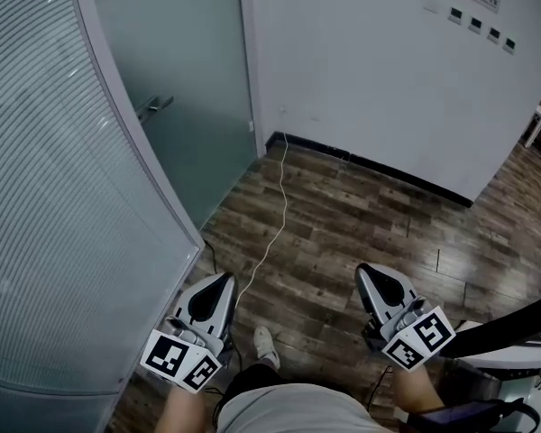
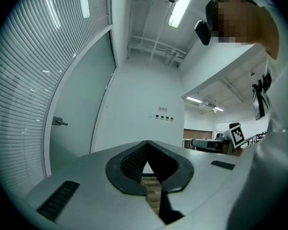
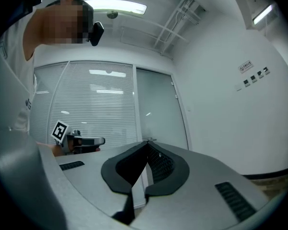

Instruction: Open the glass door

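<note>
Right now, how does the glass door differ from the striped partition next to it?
The glass door is plain frosted; the striped partition carries fine horizontal lines. The door bears a lever handle; the partition shows none. The partition stands nearer the camera, with the door beyond it. Both are pale, translucent panels.

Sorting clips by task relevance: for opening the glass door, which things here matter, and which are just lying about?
For the job: glass door, door handle, left gripper, right gripper.
Lying about: white cable on the floor, wall switches.
</note>
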A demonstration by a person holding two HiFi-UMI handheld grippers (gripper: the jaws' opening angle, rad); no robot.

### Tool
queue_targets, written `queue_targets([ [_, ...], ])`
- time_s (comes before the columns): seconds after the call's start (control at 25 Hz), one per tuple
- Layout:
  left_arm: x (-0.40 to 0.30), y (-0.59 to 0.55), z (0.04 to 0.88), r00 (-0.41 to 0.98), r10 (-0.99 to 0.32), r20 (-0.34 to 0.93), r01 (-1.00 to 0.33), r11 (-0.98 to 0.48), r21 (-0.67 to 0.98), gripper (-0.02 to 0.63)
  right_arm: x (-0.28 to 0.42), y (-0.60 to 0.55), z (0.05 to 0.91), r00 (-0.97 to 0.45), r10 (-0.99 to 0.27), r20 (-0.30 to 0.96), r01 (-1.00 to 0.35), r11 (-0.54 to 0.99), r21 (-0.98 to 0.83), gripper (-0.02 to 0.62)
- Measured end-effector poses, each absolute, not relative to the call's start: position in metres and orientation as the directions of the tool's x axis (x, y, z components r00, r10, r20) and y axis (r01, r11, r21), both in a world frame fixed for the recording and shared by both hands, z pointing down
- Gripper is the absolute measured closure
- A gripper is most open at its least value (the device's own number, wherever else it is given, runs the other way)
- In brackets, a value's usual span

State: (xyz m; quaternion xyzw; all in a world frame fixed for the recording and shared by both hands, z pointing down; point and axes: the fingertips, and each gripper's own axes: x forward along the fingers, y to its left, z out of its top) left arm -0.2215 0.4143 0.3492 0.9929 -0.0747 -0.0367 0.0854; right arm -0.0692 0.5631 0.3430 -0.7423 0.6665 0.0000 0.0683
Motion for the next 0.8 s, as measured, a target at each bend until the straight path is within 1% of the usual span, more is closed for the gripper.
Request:
queue_targets([
  [0.2, -0.191, 0.342, 0.350, 0.986, -0.158, -0.059, -0.146, -0.974, 0.173, 0.607, -0.038, 0.488, 0.337, 0.116, -0.989, -0.094, -0.987, -0.104, -0.120, 0.595],
  [0.44, -0.158, 0.253, 0.342, 0.984, -0.163, -0.065, -0.150, -0.973, 0.174, 0.607, -0.017, 0.389, 0.328, 0.045, -0.994, -0.102, -0.992, -0.032, -0.125, 0.595],
  [0.6, -0.152, 0.208, 0.344, 0.981, -0.186, -0.064, -0.172, -0.969, 0.177, 0.607, -0.014, 0.335, 0.325, -0.004, -0.994, -0.113, -0.993, 0.017, -0.113, 0.595],
  [0.8, -0.153, 0.167, 0.351, 0.971, -0.233, -0.058, -0.218, -0.956, 0.195, 0.607, -0.007, 0.285, 0.327, -0.055, -0.992, -0.117, -0.987, 0.072, -0.144, 0.595],
])
